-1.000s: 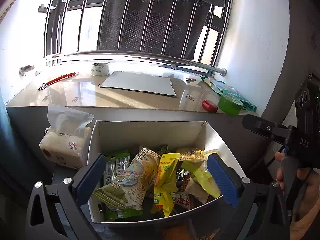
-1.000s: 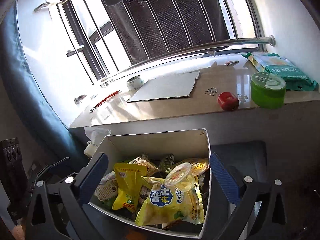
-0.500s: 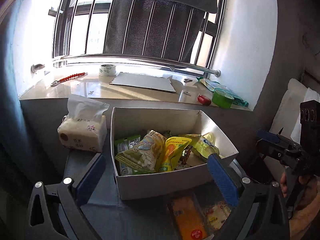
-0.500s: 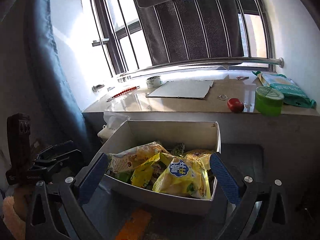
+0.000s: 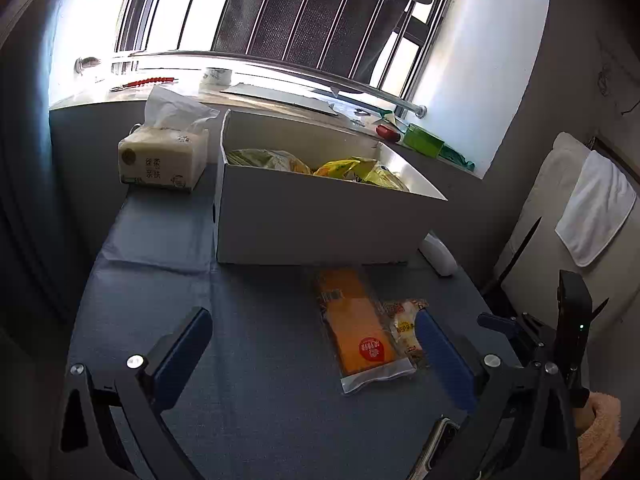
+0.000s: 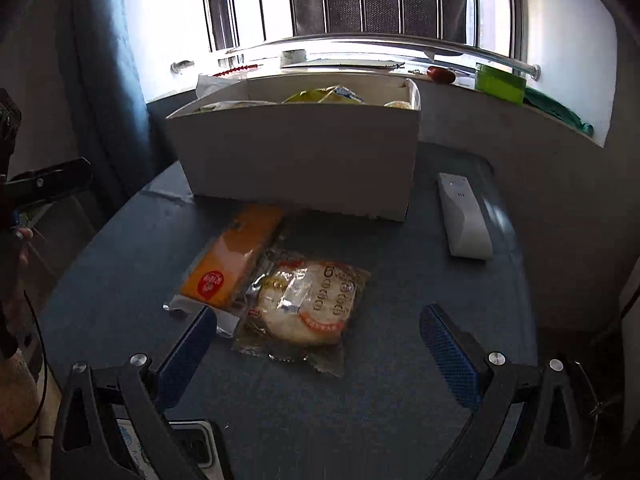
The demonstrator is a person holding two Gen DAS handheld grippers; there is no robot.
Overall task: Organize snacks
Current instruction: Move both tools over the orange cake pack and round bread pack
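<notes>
A white cardboard box [image 5: 320, 224] [image 6: 296, 160] holding several snack packets stands at the back of the blue table. In front of it lie two loose snacks side by side: an orange packet with a red round label [image 5: 356, 332] [image 6: 236, 260] and a clear-wrapped pale pastry [image 5: 404, 328] [image 6: 308, 304]. My left gripper [image 5: 316, 352] is open, low over the table, with the orange packet just inside its right finger. My right gripper [image 6: 316, 340] is open too, and the pastry lies between its fingers just ahead. Neither holds anything.
A tissue pack [image 5: 164, 156] stands left of the box. A white remote-like device [image 6: 464, 216] lies to the box's right. A phone [image 6: 192, 444] lies at the near table edge. The window sill behind carries a green tub [image 6: 500, 80], a red object [image 6: 440, 74] and tape.
Both grippers have pulled back from above the box and dropped low over the table. The box is now seen from the side, and the two loose snacks have come into view.
</notes>
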